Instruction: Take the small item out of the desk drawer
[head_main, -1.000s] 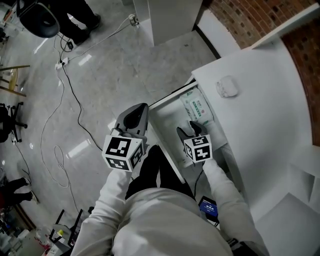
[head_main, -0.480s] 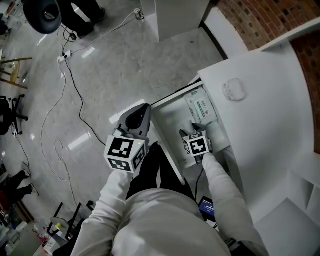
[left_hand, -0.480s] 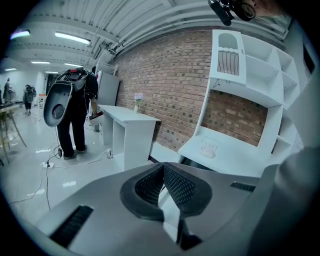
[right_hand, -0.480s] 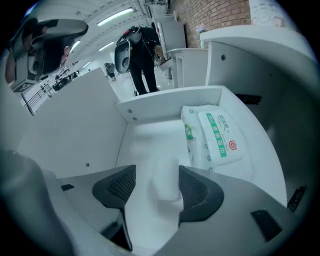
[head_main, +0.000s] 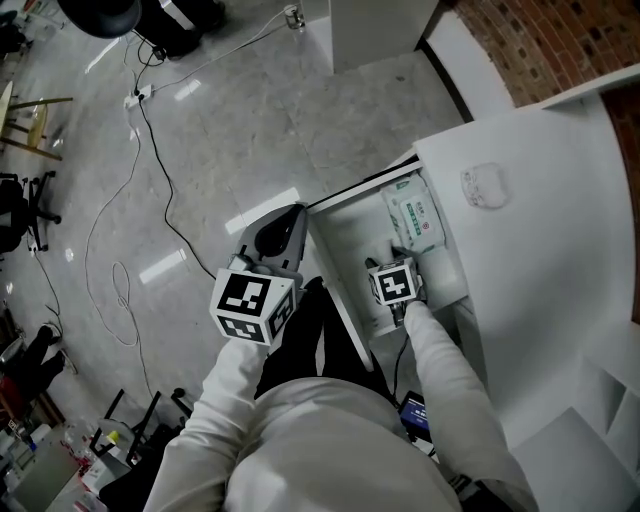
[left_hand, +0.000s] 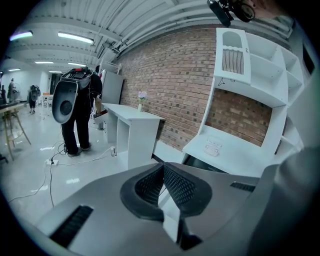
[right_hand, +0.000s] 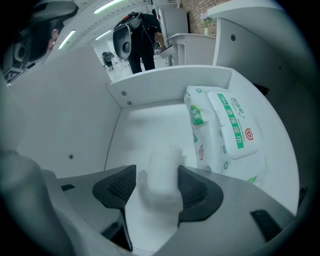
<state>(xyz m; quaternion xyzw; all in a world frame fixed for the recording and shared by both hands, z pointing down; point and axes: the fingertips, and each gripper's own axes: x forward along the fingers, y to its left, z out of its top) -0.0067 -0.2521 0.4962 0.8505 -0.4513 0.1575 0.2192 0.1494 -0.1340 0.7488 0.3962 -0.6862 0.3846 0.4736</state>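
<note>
The desk drawer (head_main: 352, 228) stands pulled out, white inside. My right gripper (head_main: 399, 260) is down in it, open, with its jaws on either side of a small white roll-shaped item (right_hand: 161, 172) that lies on the drawer floor (right_hand: 145, 130). The right pad touches the item; a narrow gap shows at the left pad. In the right gripper view, the right gripper (right_hand: 157, 187) sits low in the picture. A green-and-white wipes pack (head_main: 415, 216) lies just beyond it, wipes pack (right_hand: 225, 132). My left gripper (head_main: 283, 226) hangs shut and empty outside the drawer, over the floor; left gripper (left_hand: 162, 182).
The white desk top (head_main: 545, 240) carries a small clear case (head_main: 482, 186). The drawer's front panel (head_main: 335, 290) lies between my two grippers. Cables (head_main: 130, 200) trail on the grey floor at the left. Far off, a person with a backpack (left_hand: 75, 107) stands near a white table (left_hand: 131, 122).
My right gripper has sunk deeper into the drawer, toward the wipes pack, and now straddles the small white item. The left gripper has hardly moved.
</note>
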